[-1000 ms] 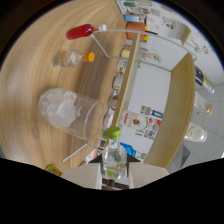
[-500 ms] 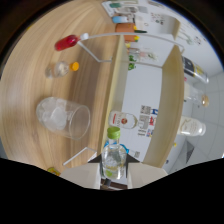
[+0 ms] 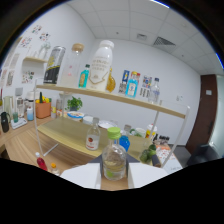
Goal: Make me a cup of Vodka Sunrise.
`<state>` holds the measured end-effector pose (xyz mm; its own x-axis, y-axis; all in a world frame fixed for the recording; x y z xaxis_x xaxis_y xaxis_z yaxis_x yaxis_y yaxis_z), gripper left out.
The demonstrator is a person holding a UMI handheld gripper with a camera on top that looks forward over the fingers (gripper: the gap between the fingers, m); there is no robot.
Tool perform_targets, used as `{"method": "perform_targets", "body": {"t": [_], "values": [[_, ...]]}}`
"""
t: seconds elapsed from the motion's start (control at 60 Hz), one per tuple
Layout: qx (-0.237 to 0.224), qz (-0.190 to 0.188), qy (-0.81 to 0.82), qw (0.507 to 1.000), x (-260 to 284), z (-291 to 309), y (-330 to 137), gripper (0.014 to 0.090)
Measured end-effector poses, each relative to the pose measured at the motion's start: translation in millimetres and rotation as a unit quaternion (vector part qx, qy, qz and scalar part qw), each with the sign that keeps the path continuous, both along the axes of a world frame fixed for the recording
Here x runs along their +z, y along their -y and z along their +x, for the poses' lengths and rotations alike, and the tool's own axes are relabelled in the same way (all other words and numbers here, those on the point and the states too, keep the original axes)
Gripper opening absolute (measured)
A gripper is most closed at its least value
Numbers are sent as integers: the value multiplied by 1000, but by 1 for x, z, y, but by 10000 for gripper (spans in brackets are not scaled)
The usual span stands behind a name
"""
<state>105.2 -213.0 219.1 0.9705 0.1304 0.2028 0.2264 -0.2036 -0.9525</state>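
Between the tongs [image 3: 114, 172], near and raised above the tabletop [image 3: 22, 145], sat the clear bottle [image 3: 114, 160] with its green cap [image 3: 114, 133], both fingers apparently clenched on its body. Keeping it upright and steady looked wise before any pour. Its glass showed pale liquid low inside.

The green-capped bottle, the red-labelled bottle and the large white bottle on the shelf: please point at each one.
green-capped bottle [image 3: 114, 162], gripper view, its clear body, between the fingers.
red-labelled bottle [image 3: 92, 139], gripper view, its label.
large white bottle [image 3: 100, 66], gripper view, its body.
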Motion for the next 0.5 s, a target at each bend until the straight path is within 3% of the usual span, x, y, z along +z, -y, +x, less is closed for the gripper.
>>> {"method": "perform_targets", "body": {"t": [0.183,0.5], "values": [[-13,-62,-60,996,-72,15,-9,356],[-37,-133,-96,986,-161,38,-20,357]]}}
